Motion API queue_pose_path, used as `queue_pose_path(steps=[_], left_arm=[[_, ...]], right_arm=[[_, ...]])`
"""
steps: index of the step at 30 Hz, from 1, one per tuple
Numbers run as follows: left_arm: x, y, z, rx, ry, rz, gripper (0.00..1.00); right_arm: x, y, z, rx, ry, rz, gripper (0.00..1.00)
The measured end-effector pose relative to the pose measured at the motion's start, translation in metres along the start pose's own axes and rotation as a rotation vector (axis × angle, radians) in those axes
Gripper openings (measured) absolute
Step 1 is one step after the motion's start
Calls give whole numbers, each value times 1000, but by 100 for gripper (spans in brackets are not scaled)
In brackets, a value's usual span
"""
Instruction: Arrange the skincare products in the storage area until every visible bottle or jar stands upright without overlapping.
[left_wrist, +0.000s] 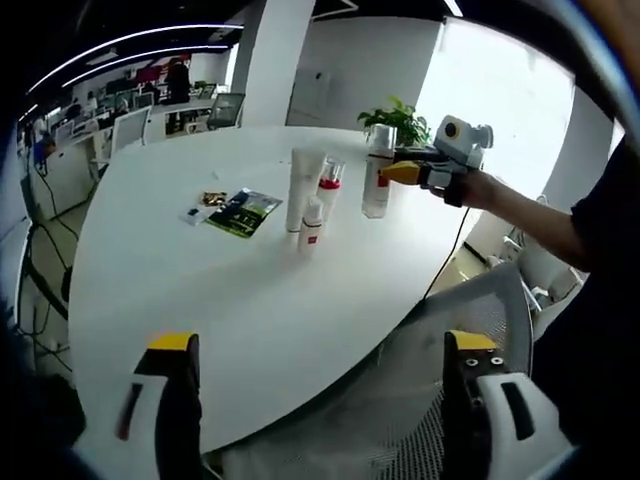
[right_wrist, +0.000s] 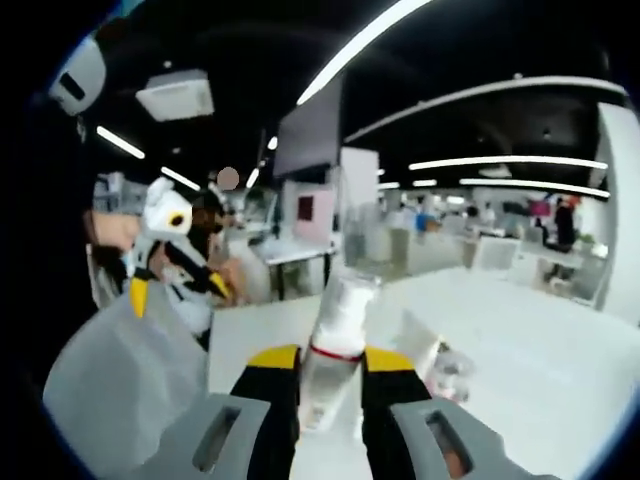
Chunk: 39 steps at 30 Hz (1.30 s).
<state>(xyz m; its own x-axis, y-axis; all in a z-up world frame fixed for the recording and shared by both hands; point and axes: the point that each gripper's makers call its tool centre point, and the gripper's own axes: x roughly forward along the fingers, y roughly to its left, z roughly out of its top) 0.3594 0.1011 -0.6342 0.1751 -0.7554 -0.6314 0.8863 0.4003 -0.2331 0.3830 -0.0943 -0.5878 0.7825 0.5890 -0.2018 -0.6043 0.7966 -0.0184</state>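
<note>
Between the right gripper's (right_wrist: 329, 360) yellow-tipped jaws stands a clear plastic pump bottle (right_wrist: 335, 345), pinched at its red-banded waist. In the left gripper view it stands on the round white table (left_wrist: 200, 290), just beside a tall white tube (left_wrist: 301, 189), a red-capped bottle (left_wrist: 328, 186) and a small white bottle (left_wrist: 311, 226). The left gripper (left_wrist: 325, 350) hangs spread wide at the table's near edge, well short of them.

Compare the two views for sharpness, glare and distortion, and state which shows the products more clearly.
Left gripper view: fairly sharp, table edge bowed by fisheye, window glare behind the plant, standing tubes readable. Right gripper view: blurred, the clear bottle between the right gripper jaws soft, ceiling lights streaked. The left gripper view shows more.
</note>
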Motion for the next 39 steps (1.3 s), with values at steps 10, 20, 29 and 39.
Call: queue_pose_path(steps=[10, 20, 29, 39], left_arm=[[17, 5, -4, -20, 7, 14, 95], [35, 18, -7, -26, -8, 50, 92], [43, 32, -15, -41, -14, 81, 91], [62, 51, -6, -22, -50, 108, 89]], right_arm=[[10, -12, -31, -20, 3, 18, 15], [17, -26, -62, -91, 12, 5, 16], [24, -29, -86, -168, 5, -19, 15], [35, -40, -110, -193, -39, 8, 15]])
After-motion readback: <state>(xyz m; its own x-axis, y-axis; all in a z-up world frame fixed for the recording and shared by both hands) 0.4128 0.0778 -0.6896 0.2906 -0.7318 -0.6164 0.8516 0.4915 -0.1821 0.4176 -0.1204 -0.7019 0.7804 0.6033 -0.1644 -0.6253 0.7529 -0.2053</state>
